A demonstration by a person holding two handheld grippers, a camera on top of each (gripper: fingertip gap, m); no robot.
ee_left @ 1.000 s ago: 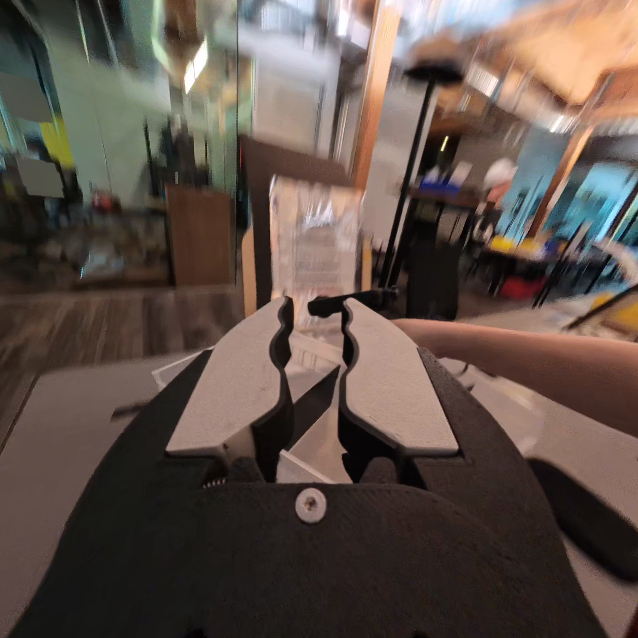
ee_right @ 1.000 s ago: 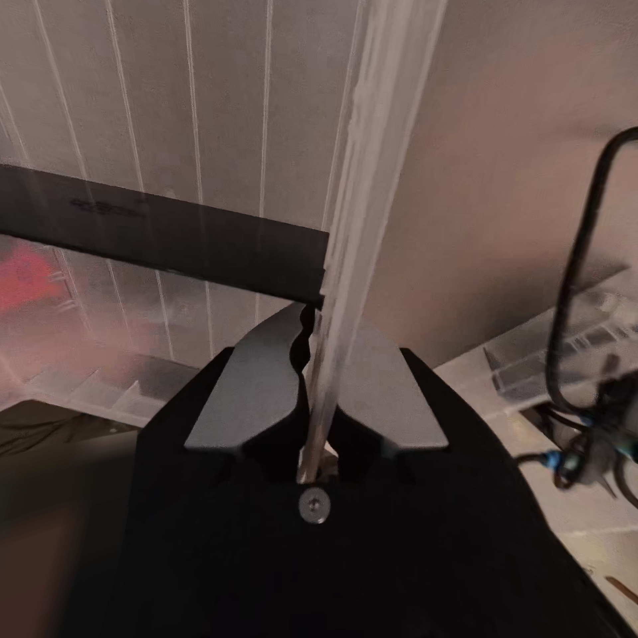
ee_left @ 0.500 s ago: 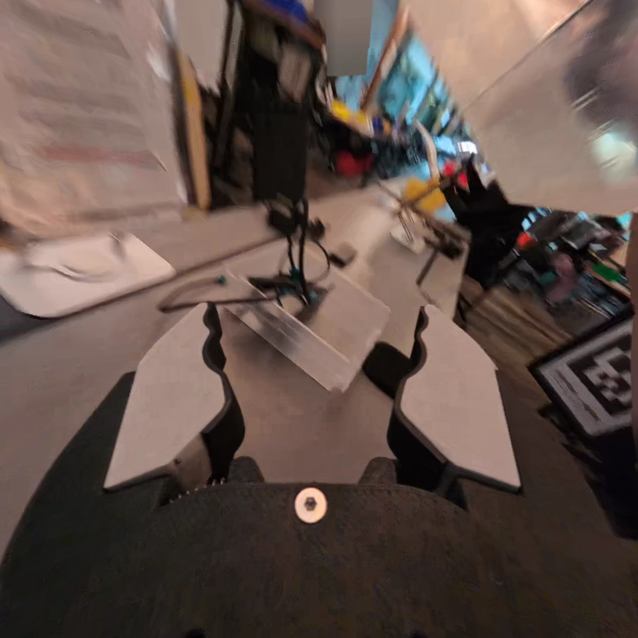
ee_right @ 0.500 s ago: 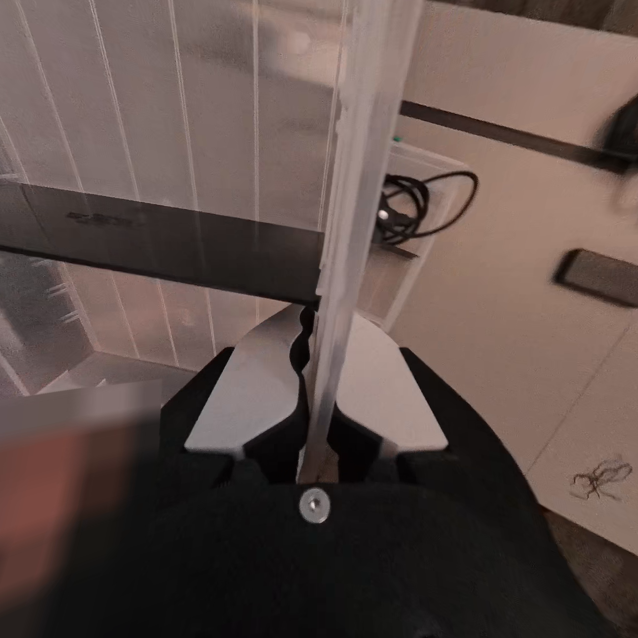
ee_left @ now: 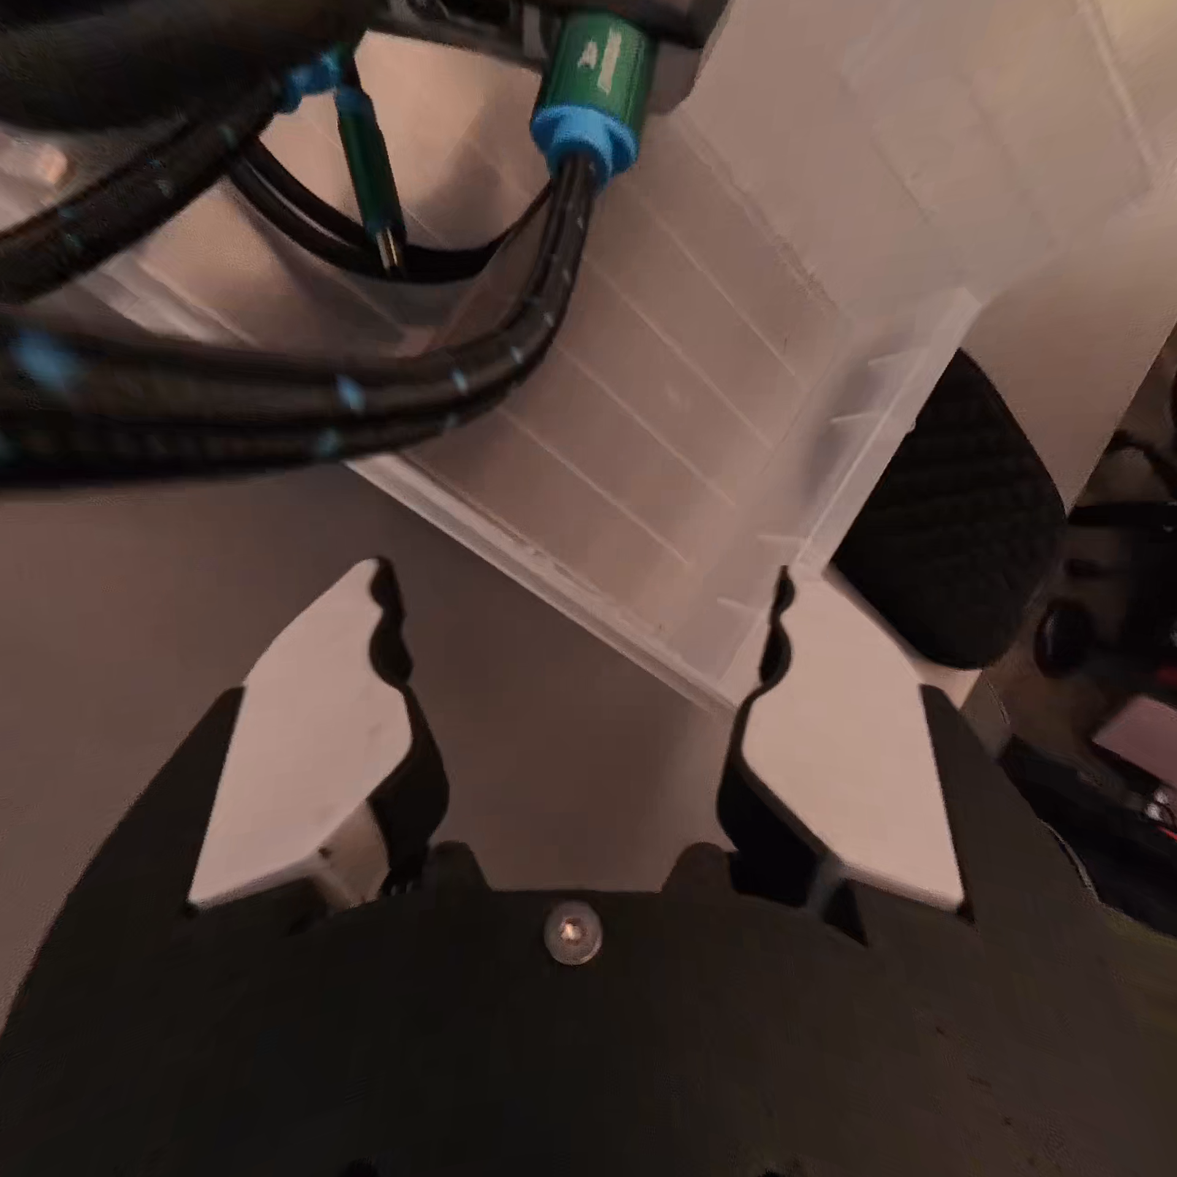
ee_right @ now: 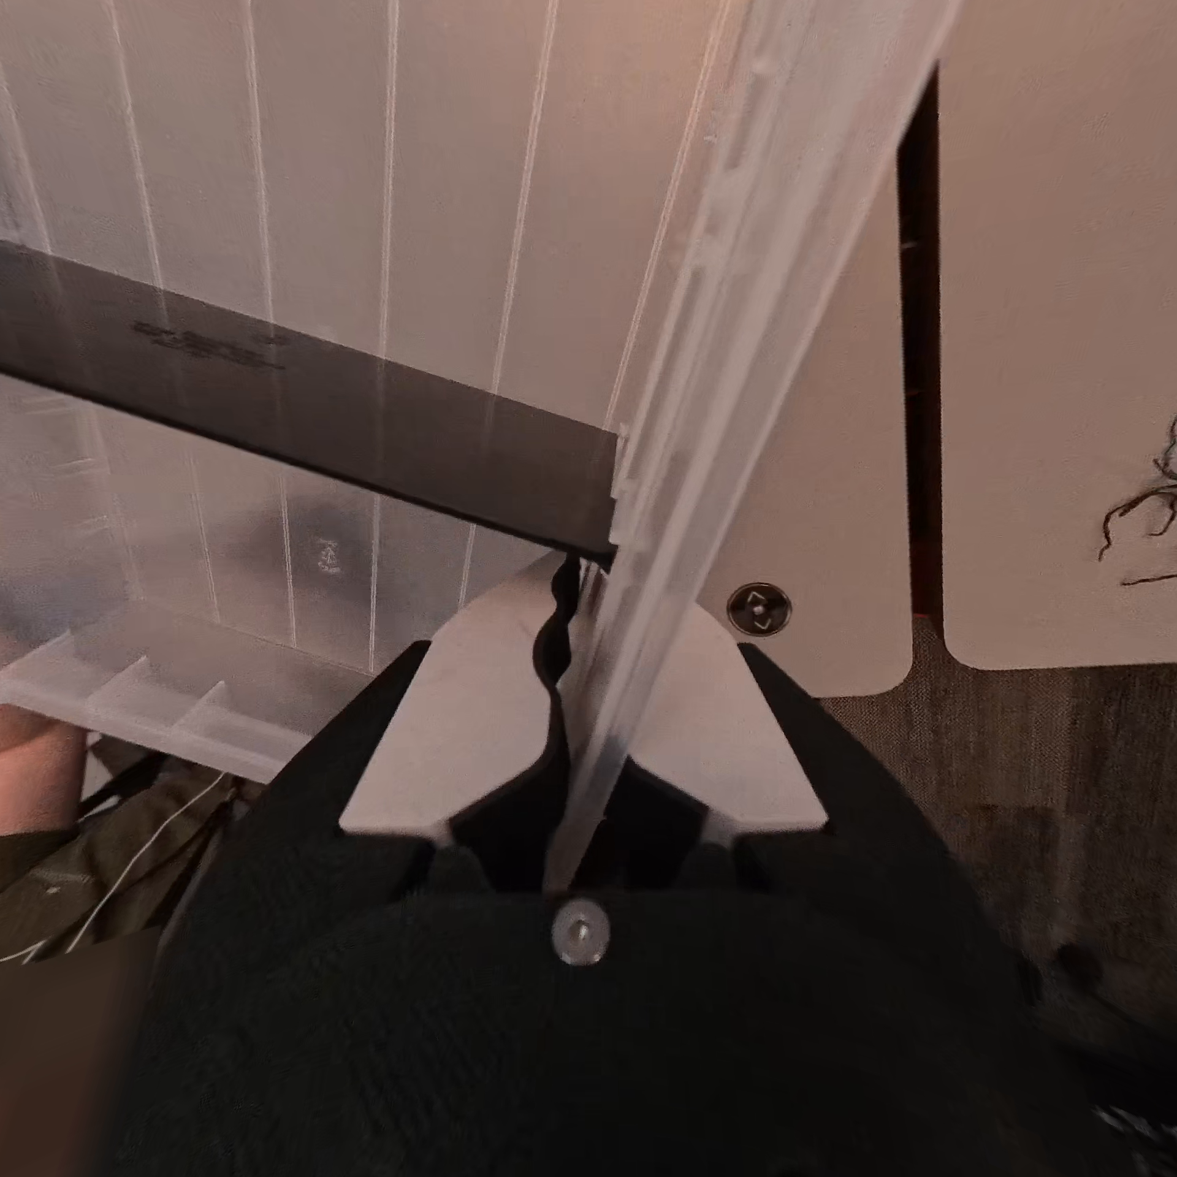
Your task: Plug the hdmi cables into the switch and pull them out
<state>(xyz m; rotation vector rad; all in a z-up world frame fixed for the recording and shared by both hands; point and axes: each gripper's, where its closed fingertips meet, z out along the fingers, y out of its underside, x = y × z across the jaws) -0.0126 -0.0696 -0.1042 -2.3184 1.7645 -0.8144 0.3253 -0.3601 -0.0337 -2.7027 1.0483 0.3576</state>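
In the left wrist view, black braided HDMI cables (ee_left: 446, 382) lie over a clear plastic tray (ee_left: 669, 414). One ends in a green plug with a blue collar (ee_left: 592, 89) that points at a dark device at the top edge, mostly cut off. A thinner green plug (ee_left: 369, 172) hangs loose beside it. My left gripper (ee_left: 579, 570) is open and empty, just short of the tray's near corner. My right gripper (ee_right: 592, 573) is shut on the rim of a clear plastic lid (ee_right: 688, 356) and holds it tilted. A black strip (ee_right: 318, 407) crosses the lid.
A black rounded object (ee_left: 942, 522) lies right of the tray. In the right wrist view, white table tops (ee_right: 1051, 318) with a dark gap (ee_right: 917, 318) and a round fitting (ee_right: 758, 608) lie beyond the lid, with grey carpet (ee_right: 1019, 764) below. A person's hand (ee_right: 38, 764) shows at the left.
The left gripper opened from nearly shut, then swung from facing the room down to close over the cables and tray. The right gripper stays shut on the lid, which has moved over the table.
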